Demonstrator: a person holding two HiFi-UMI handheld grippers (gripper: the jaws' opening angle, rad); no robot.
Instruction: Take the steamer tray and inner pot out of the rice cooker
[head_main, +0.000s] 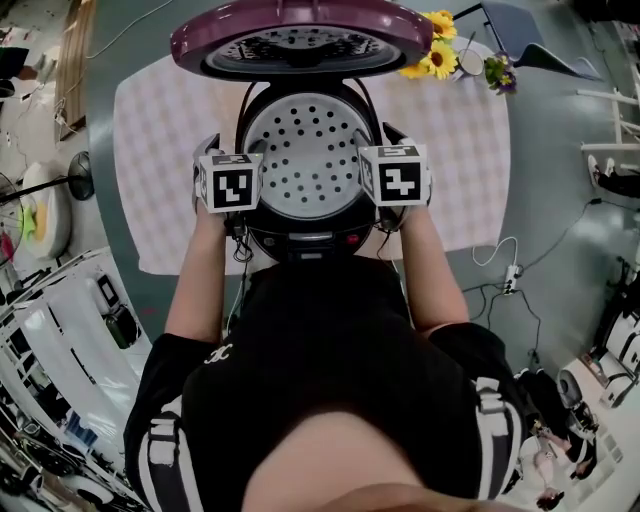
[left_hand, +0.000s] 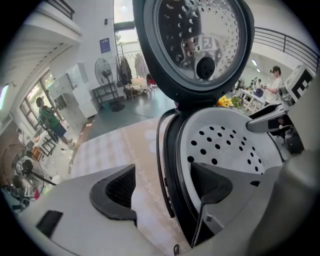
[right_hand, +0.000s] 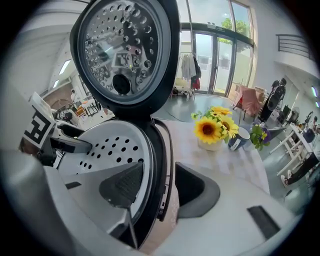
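Left gripper (left_hand: 162, 187): jaws stand wide and press on nothing; they straddle the left wall of the rice cooker (head_main: 300, 238); the outer finger (left_hand: 114, 196) hangs over the checked tablecloth (left_hand: 107, 145); the inner finger (left_hand: 212, 182) sits over the edge of the steamer tray (left_hand: 225, 145); contact with the tray cannot be confirmed.

Steamer tray: white, perforated, seated in the cooker's mouth between the two grippers; the lid (head_main: 300, 35) stands raised beyond both sets of fingertips.

Right gripper (right_hand: 159, 187): jaws likewise wide, gripping nothing; the cooker's right wall runs between them; inner finger (right_hand: 122, 186) over the tray's edge; outer finger (right_hand: 197, 192) outside the cooker, above the cloth.

Sunflowers (right_hand: 215, 127) stand beyond the right outer finger, well apart from it.
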